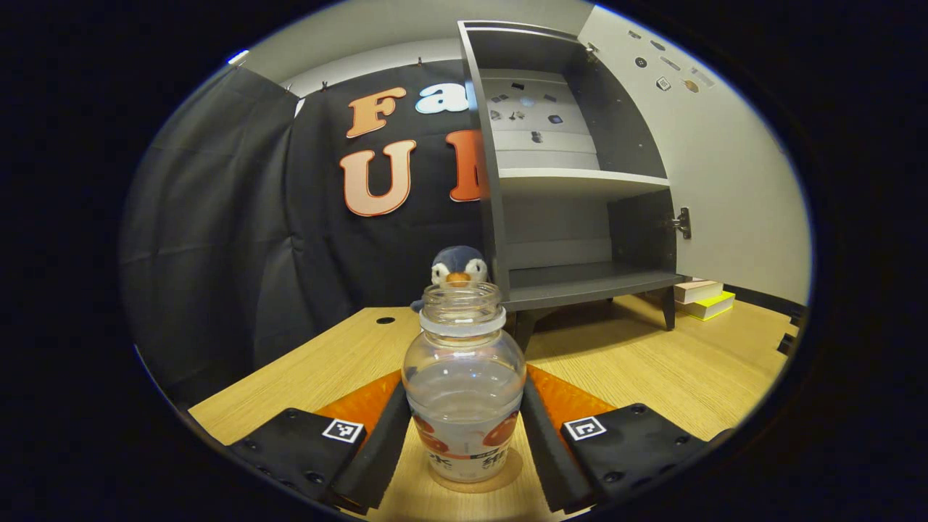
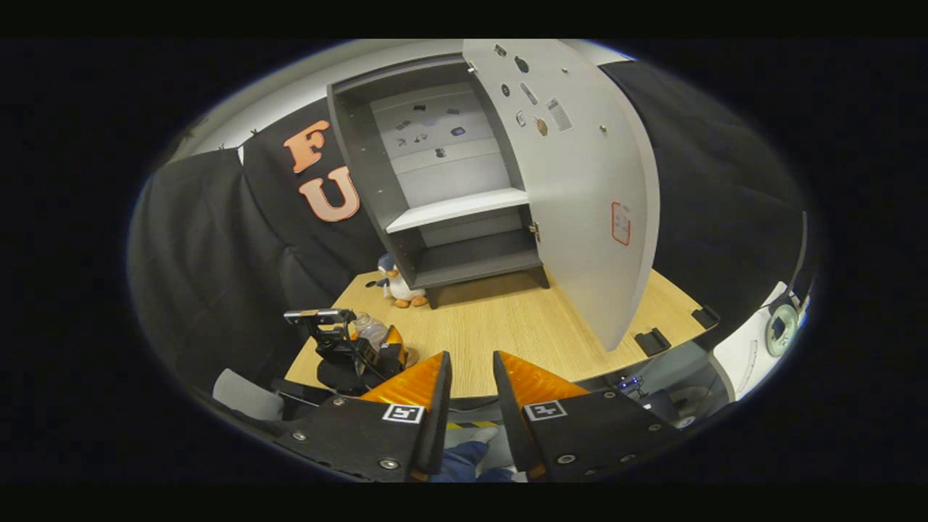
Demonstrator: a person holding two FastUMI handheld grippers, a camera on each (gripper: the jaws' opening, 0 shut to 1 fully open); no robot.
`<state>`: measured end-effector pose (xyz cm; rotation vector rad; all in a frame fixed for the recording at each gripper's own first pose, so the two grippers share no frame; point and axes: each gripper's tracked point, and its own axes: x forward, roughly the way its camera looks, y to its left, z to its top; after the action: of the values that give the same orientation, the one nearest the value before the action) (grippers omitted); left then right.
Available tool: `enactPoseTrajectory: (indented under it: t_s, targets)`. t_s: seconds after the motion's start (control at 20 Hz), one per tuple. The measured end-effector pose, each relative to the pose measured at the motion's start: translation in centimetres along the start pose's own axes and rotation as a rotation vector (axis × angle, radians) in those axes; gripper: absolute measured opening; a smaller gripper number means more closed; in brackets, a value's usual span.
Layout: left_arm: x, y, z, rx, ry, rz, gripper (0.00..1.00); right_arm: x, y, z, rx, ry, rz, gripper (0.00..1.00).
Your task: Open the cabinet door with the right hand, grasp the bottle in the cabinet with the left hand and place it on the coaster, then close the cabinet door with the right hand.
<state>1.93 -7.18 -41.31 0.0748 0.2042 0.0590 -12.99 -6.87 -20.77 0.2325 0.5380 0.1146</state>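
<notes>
A clear, uncapped bottle (image 1: 464,341) with some water in it stands upright on a round wooden coaster (image 1: 475,487) on the table. My left gripper (image 1: 464,388) is shut on the bottle, one finger against each side of its belly. The right gripper view shows that left gripper (image 2: 348,351) and the bottle (image 2: 371,328) near the table's left front corner. The grey cabinet (image 1: 580,275) stands at the back, its door (image 2: 587,203) swung wide open and its shelves bare. My right gripper (image 2: 471,359) hangs off the table's front edge, narrowly open, nothing between its fingers.
A penguin plush (image 1: 458,264) sits beside the cabinet's left leg, right behind the bottle. Books (image 1: 703,297) are stacked behind the cabinet on the right. The wooden table (image 2: 507,326) is bare between the cabinet and its front edge. The open door reaches out over the table's right side.
</notes>
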Motion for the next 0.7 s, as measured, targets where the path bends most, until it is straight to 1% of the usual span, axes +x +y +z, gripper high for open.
enactPoseTrajectory:
  t_s: [0.1,0.2,0.25,0.45,0.6,0.7]
  targets:
    - [-0.3,0.2,-0.3,-0.021,0.021,0.015,0.87,-0.2,-0.1,0.3,-0.008,-0.007,0.001,0.36]
    - [-0.6,-0.2,0.1,-0.015,0.015,0.002,0.92,-0.5,-0.2,0.4,-0.008,-0.011,0.001,0.36]
    - [-0.9,-0.3,0.3,-0.002,0.013,0.001,1.0,-0.6,-0.3,0.5,-0.004,-0.011,0.001,0.36]
    - [-1.9,-1.0,2.0,0.028,-0.018,-0.022,0.99,-0.9,-0.3,0.5,0.013,-0.018,0.013,0.36]
    - [-2.6,-0.4,2.9,0.038,-0.029,0.009,0.99,-1.1,-0.2,0.3,0.016,-0.015,0.025,0.36]
    - [-3.0,-0.4,3.3,0.042,-0.026,0.013,0.99,-1.3,-0.2,0.3,0.017,-0.016,0.033,0.36]
